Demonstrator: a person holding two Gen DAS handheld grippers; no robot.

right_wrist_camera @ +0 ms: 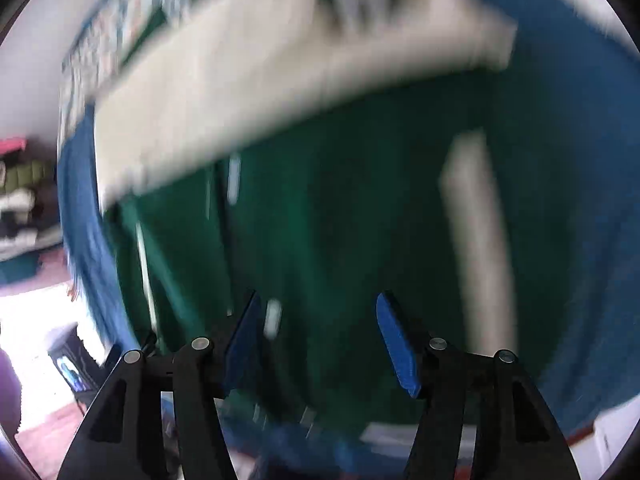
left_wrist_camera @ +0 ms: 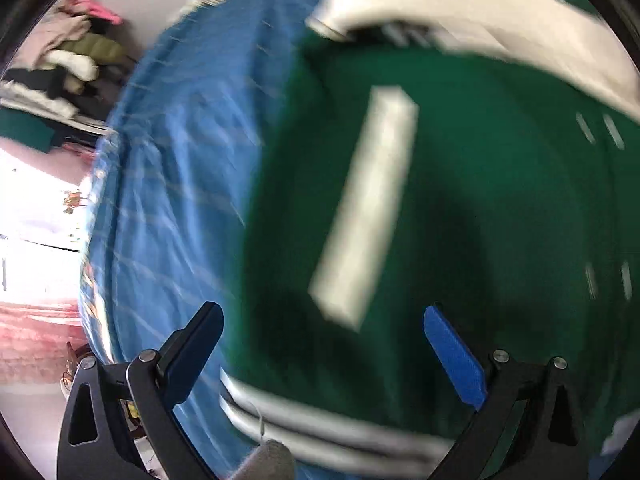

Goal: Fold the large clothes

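A green jacket with cream sleeves and a cream pocket strip lies spread on a blue bedsheet. Its striped hem is near the left gripper, which is open and empty above the jacket. In the right wrist view the same jacket lies under the open, empty right gripper. A cream sleeve crosses the jacket's top and a pocket strip shows at right. Both views are motion-blurred.
A pile of other clothes sits on a shelf at the left. The bed edge drops to a reddish floor. The blue sheet extends right of the jacket.
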